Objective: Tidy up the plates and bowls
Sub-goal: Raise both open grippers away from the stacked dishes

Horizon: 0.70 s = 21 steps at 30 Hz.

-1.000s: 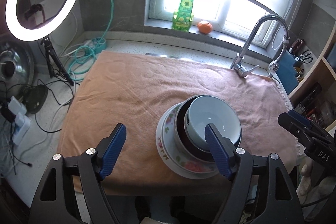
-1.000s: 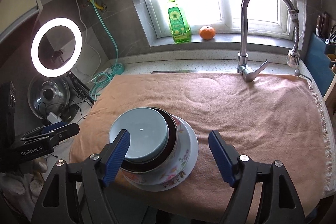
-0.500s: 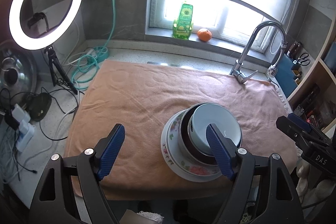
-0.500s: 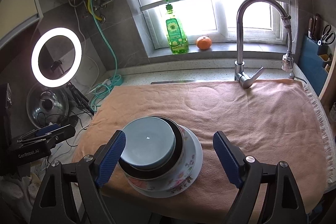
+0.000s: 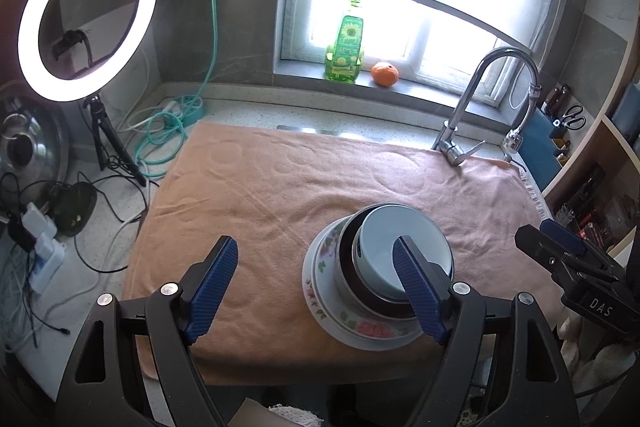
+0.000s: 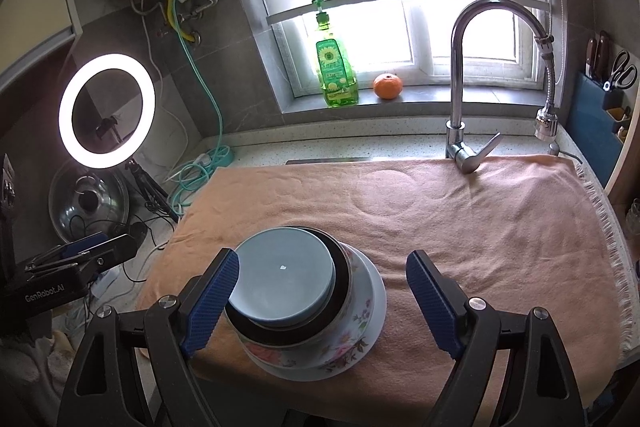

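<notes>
Nested stack: blue bowl (image 6: 282, 277) in dark bowl (image 6: 340, 291) on floral plate (image 6: 360, 323), near edge of towel-covered desk (image 6: 500, 227). Both tools, left (image 5: 316, 283) and right (image 6: 322, 301), gaped wide, empty; any withdrawal should avoid nudging the stack.

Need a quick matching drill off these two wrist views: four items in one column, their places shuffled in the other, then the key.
Items
1. pale blue bowl
2. floral white plate
3. green dish-soap bottle
4. round steel pan lid

Places
A. on the windowsill beside the orange fruit
B. bottom of the stack, on the peach towel
C. top of the stack, nested in the dark bowl
D. left counter, under the ring light

Pairs: 1-C, 2-B, 3-A, 4-D
</notes>
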### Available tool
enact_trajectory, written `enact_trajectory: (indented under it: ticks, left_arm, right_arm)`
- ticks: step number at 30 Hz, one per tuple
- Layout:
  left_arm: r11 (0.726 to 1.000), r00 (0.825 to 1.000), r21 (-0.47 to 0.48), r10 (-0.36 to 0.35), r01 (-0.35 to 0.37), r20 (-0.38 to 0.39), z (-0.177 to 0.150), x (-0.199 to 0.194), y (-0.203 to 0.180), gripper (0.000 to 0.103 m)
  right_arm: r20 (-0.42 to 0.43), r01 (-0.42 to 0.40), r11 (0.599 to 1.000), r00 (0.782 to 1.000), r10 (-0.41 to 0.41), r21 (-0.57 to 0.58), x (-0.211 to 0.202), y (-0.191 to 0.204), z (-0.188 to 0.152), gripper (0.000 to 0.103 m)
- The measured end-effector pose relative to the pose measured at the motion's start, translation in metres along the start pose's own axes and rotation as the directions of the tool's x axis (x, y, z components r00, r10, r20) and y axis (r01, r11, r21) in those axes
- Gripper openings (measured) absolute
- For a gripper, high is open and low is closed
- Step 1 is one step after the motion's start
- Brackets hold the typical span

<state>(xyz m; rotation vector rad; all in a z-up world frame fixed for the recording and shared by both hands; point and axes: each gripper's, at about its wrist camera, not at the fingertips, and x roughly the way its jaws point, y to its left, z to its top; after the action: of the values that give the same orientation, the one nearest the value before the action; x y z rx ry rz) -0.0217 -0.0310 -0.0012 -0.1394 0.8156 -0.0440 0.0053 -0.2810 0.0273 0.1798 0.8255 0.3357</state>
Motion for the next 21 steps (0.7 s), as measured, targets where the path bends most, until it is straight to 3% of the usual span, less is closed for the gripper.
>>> enact_trajectory:
  ticks: [21]
  left_arm:
    - [1.000,1.000,-0.001,-0.002,0.002,0.020,0.0010,0.0005,-0.0013,0.080]
  right_arm:
    - [-0.020,0.021,1.000,1.000,-0.021,-0.002,0.0036,-0.0027,-0.0017,0.083]
